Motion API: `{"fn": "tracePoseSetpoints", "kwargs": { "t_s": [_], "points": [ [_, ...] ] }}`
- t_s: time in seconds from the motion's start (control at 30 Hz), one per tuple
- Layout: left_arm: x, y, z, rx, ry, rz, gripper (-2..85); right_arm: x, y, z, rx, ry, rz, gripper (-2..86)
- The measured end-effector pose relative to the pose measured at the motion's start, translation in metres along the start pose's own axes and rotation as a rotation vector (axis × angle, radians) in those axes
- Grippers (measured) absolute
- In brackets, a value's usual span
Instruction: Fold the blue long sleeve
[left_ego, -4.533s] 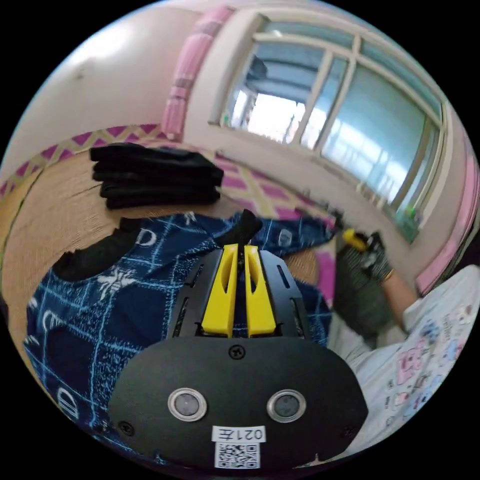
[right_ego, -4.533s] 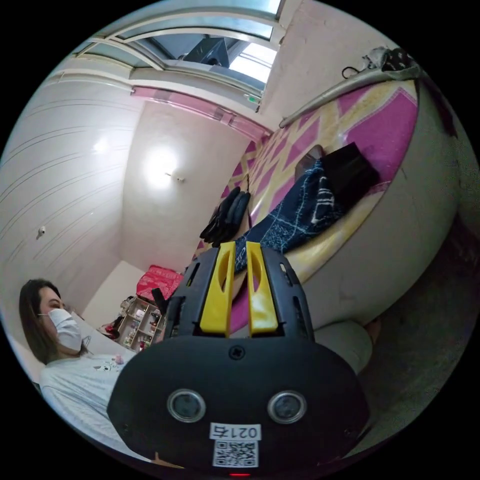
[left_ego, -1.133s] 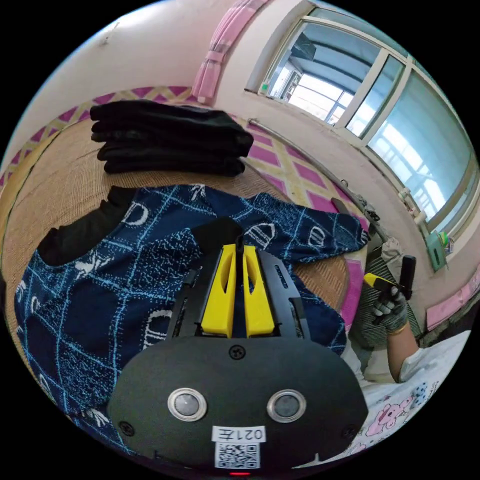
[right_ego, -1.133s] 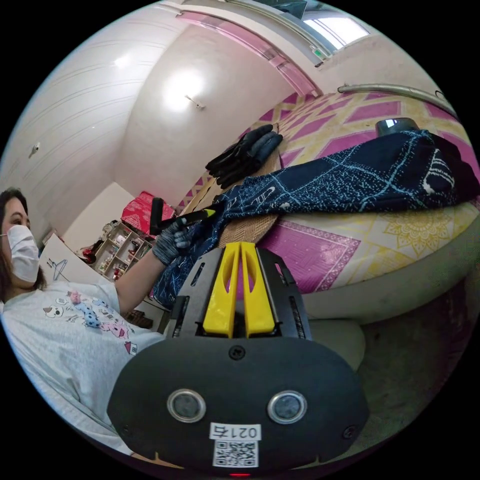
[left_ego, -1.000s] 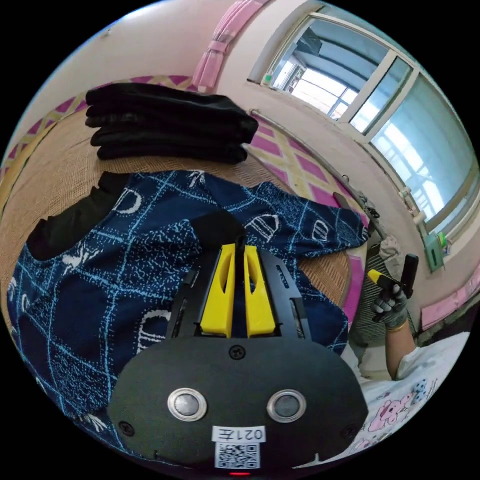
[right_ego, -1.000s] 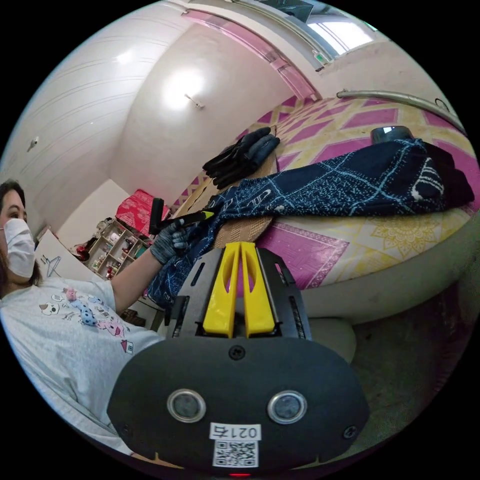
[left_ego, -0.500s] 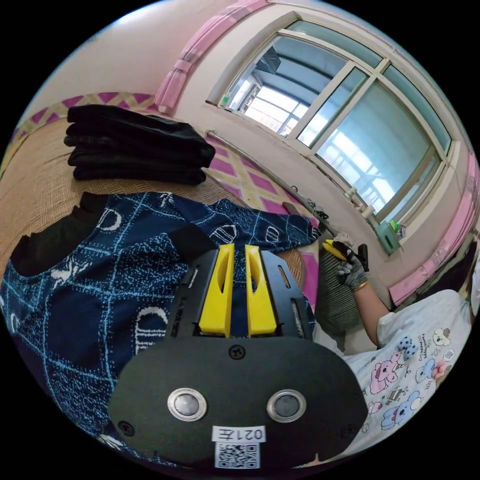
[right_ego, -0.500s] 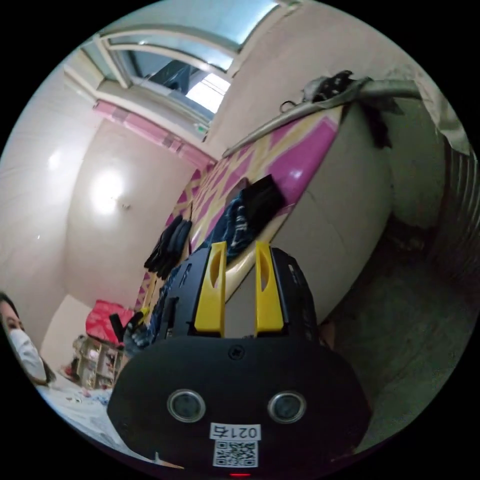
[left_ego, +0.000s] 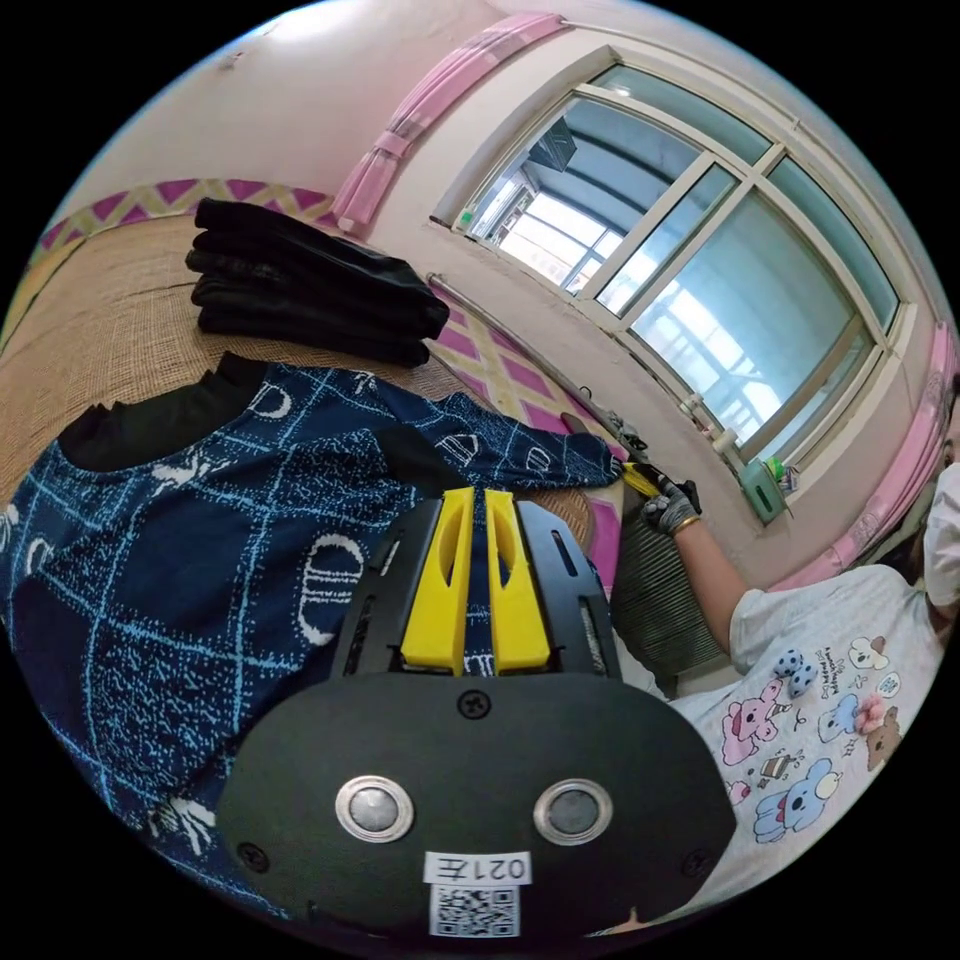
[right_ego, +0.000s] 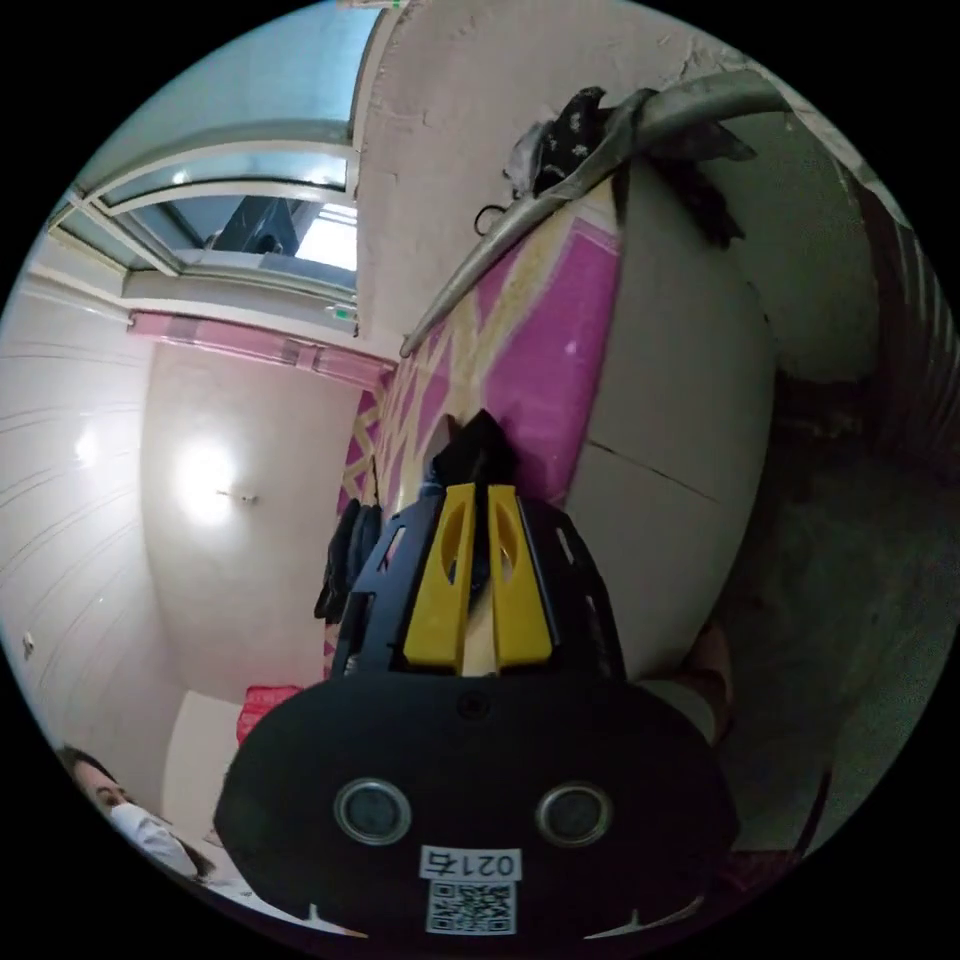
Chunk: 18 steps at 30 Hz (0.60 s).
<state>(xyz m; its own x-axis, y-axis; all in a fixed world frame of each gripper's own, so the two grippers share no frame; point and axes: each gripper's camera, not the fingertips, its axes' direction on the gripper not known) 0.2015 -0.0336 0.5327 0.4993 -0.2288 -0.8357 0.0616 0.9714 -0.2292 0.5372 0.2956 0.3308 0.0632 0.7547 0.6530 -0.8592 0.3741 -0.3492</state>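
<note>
The blue long sleeve (left_ego: 200, 540), dark blue with a light blue pattern and a black collar, lies spread on a woven mat (left_ego: 100, 310). One sleeve is folded across the body, its black cuff (left_ego: 415, 455) resting just beyond my left gripper (left_ego: 470, 495). That gripper hovers over the shirt, jaws shut with nothing between them. The other sleeve (left_ego: 510, 455) stretches to the bed's edge. There a gloved hand holds my right gripper (left_ego: 638, 478) at its end. In the right gripper view, my right gripper (right_ego: 472, 490) is shut on that sleeve's black cuff (right_ego: 480, 440).
A stack of folded black clothes (left_ego: 310, 290) sits on the mat behind the shirt. A pink and yellow bedcover (right_ego: 540, 330) runs to the bed's edge, with bare floor (right_ego: 850, 600) below. The person in a white printed shirt (left_ego: 800, 690) stands beside the bed under a large window (left_ego: 700, 260).
My left gripper opened, left the black cuff lying on the shirt's body, then closed again empty. My right gripper moved to the far sleeve's end and shut on its cuff.
</note>
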Motion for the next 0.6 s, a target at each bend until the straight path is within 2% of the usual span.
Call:
{"fn": "tracePoseSetpoints", "kwargs": {
  "t_s": [0.1, 0.23, 0.37, 0.47, 0.6],
  "points": [
    [-0.008, 0.008, -0.037, 0.027, 0.009, -0.015, -0.9, -0.073, 0.013, 0.006, 0.024, 0.014, -0.229, 1.2],
    [-0.019, 0.021, -0.097, 0.078, -0.006, -0.025, -1.0, -0.235, 0.079, 0.031, 0.009, -0.046, -0.71, 0.7],
    [-0.032, 0.036, -0.148, 0.114, -0.021, -0.047, -1.0, -0.375, 0.199, 0.096, -0.199, -0.245, -1.074, 0.5],
    [-0.042, 0.05, -0.19, 0.132, -0.04, -0.064, -1.0, -0.437, 0.302, 0.156, -0.376, -0.342, -1.246, 0.5],
    [-0.057, 0.074, -0.253, 0.165, -0.086, -0.102, -1.0, -0.465, 0.423, 0.235, -0.57, -0.393, -1.336, 0.5]
  ]
}}
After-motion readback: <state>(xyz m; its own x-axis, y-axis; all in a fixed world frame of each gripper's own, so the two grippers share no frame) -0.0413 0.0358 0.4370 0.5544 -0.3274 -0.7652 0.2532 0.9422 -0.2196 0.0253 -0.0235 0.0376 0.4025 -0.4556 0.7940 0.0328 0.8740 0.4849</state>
